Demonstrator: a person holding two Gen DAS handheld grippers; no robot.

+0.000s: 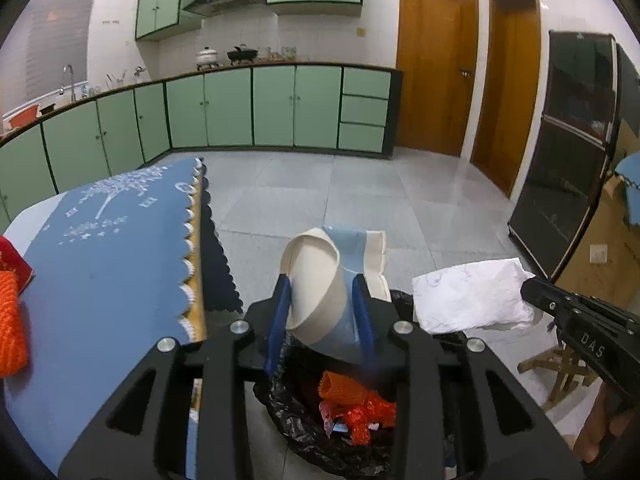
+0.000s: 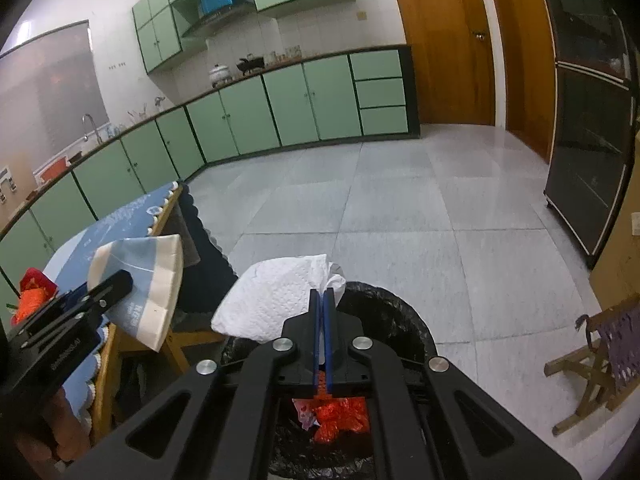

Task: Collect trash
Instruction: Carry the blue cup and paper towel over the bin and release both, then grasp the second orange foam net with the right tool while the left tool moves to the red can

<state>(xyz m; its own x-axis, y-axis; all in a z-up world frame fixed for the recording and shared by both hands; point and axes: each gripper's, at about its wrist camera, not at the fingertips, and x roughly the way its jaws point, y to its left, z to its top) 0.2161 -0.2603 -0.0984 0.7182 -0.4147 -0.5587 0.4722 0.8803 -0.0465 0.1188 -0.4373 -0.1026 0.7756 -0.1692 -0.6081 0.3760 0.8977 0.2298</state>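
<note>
The crushed paper cup, cream with a pale blue band, sits pinched between the blue pads of the left gripper, hanging above the near rim of the bin lined with a black bag. The white paper towel is clamped at one corner by the right gripper, its jaws nearly together on the thin sheet; the rest of the sheet droops over the bin's far-left rim. We judge the step in hand to be the drop: both pieces are over or close to the opening, and red and orange wrappers already lie inside. To do it well, we should bring each piece squarely over the dark opening before letting go, since the towel's loose bulk currently overhangs the edge and could slide outside. The cup is light and dented, so a clean, full opening of the pads should free it. More red and orange scraps wait on the blue-clothed tabletop beside the bin.
</note>
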